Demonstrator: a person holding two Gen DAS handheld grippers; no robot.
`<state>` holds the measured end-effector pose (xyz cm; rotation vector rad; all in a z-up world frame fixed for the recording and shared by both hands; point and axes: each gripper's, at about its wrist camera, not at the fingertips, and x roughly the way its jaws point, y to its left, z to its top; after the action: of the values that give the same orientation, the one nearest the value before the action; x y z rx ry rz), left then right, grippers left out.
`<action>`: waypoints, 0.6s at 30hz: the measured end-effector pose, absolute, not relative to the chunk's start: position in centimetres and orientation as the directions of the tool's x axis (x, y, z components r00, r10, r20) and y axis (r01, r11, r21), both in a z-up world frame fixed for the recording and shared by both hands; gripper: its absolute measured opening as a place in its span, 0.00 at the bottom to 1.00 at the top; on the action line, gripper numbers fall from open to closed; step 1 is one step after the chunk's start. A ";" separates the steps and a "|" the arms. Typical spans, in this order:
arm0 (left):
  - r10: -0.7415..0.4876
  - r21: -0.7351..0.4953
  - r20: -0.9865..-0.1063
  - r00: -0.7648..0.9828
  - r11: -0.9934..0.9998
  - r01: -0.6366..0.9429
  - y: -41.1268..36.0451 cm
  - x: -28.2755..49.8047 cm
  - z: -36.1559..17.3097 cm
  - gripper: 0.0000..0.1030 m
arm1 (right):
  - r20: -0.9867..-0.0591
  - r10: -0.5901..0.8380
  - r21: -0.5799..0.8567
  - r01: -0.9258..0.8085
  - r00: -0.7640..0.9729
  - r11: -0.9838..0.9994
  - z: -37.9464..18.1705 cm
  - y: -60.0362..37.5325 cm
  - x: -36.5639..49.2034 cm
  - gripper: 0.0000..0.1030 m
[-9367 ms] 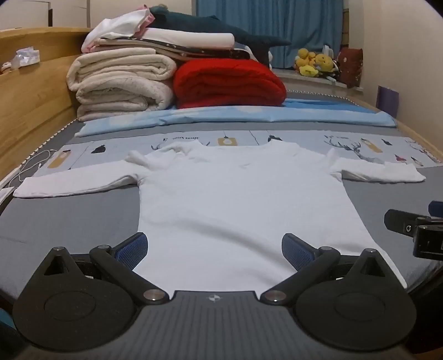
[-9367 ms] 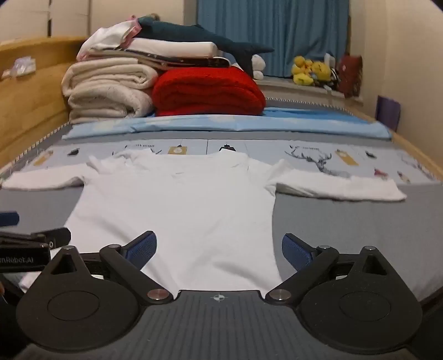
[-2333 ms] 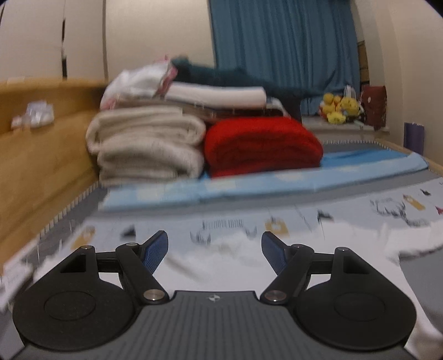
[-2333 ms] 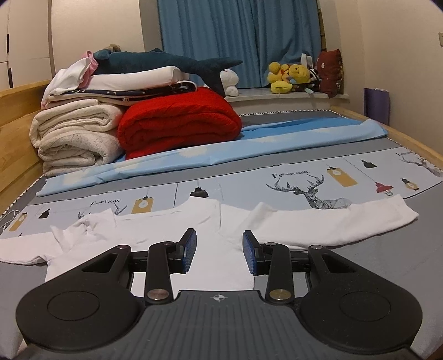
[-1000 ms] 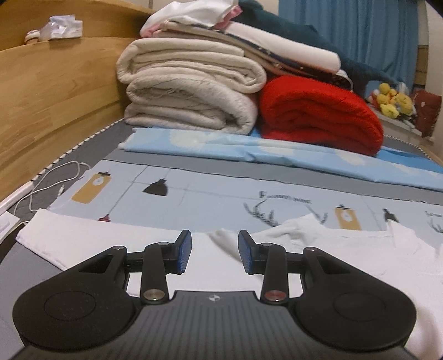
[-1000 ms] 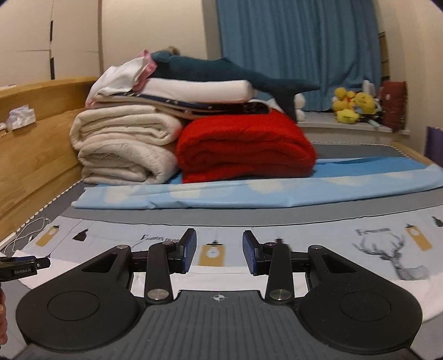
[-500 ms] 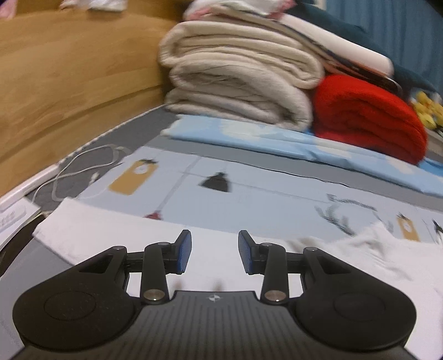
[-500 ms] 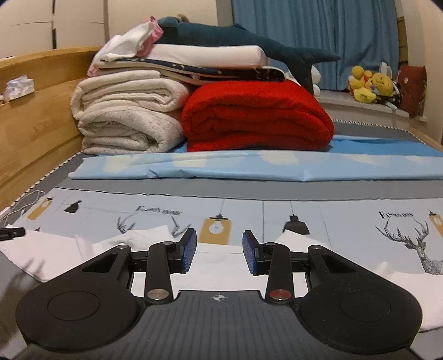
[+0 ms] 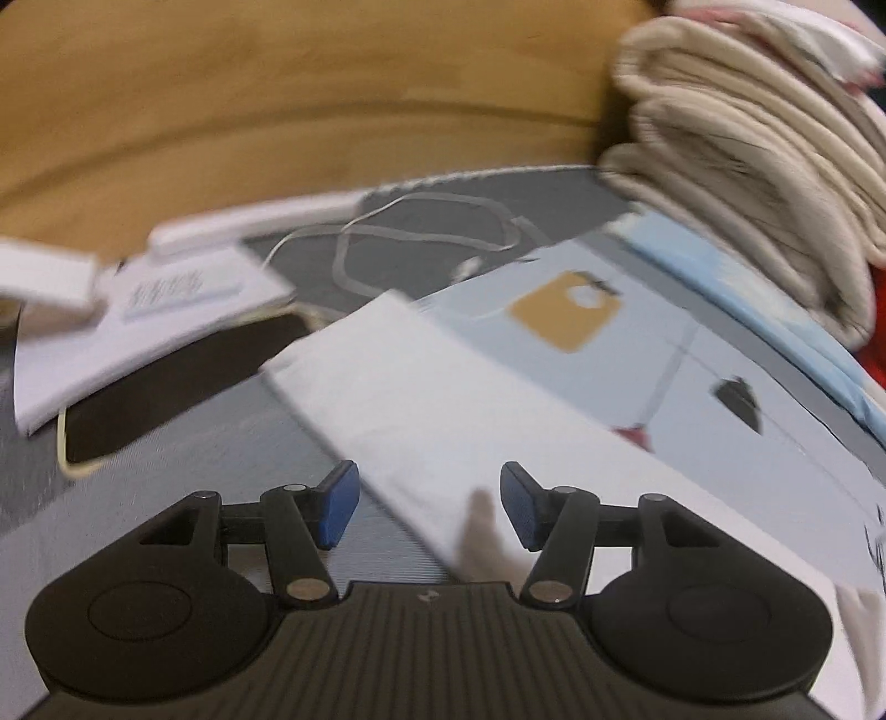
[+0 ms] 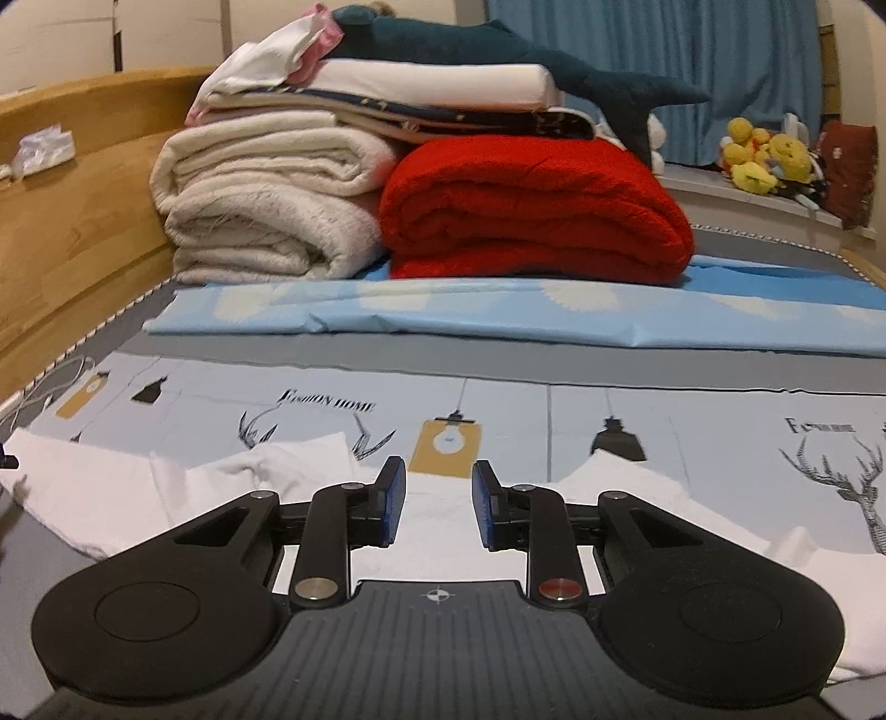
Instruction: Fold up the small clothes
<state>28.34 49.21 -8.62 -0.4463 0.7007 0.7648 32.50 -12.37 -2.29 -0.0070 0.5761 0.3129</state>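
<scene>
Wooden boards (image 10: 72, 183) line the left side of a bed (image 10: 387, 346) spread with a grey sheet and a pale blue printed cover (image 10: 554, 410) showing deer and lamps. At the far end, a stack of cream blankets (image 10: 266, 205) sits beside a folded red blanket (image 10: 537, 216), with a dark plush shark (image 10: 498, 50) lying on top and yellow soft toys (image 10: 764, 155) on the sill before a blue curtain (image 10: 664, 61).

A white long-sleeved shirt (image 10: 432, 531) lies flat on the bed. The right gripper (image 10: 437, 504) hovers over its neckline with the blue pads apart and nothing pressed between them; its jaws have just been closing.

The left wrist view is blurred. The left gripper (image 9: 426, 507) hangs above the shirt's sleeve (image 9: 443, 399), which stretches diagonally toward the bed's edge; its jaws have just been opening and stand wide, with the sleeve's edge under the gap and no pad pressing on it. Beyond the cuff lie a white cable (image 9: 421, 238), a white paper sheet (image 9: 144, 327) and a dark flat object (image 9: 183, 382).
</scene>
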 end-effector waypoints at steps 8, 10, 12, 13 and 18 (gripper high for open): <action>0.496 -0.123 -0.708 0.503 0.614 -0.779 49.7 28.3 -8.3 0.03 | -0.559 0.292 0.065 -0.310 0.776 0.948 -2.9 -11.6 32.4 0.26; 0.514 -0.112 -0.680 0.523 0.632 -0.767 48.2 29.1 -7.0 0.03 | -0.555 0.293 0.066 -0.310 0.779 0.948 -2.6 -11.8 32.2 0.24; 0.517 -0.109 -0.647 0.560 0.664 -0.740 46.3 29.7 -5.0 0.03 | -0.549 0.293 0.068 -0.307 0.783 0.949 -2.1 -12.2 32.0 0.22; 0.516 -0.111 -0.628 0.583 0.681 -0.723 45.0 30.0 -3.8 0.03 | -0.546 0.293 0.069 -0.306 0.785 0.950 -1.9 -12.3 31.8 0.21; 0.461 -0.174 -0.553 0.694 0.751 -0.637 37.5 30.2 2.1 0.03 | -0.520 0.302 0.073 -0.311 0.799 0.948 -0.4 -13.0 30.4 0.17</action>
<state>30.19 37.54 2.11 -0.3707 0.5082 0.6283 30.43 -12.95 -0.41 -0.0164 0.5550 0.3285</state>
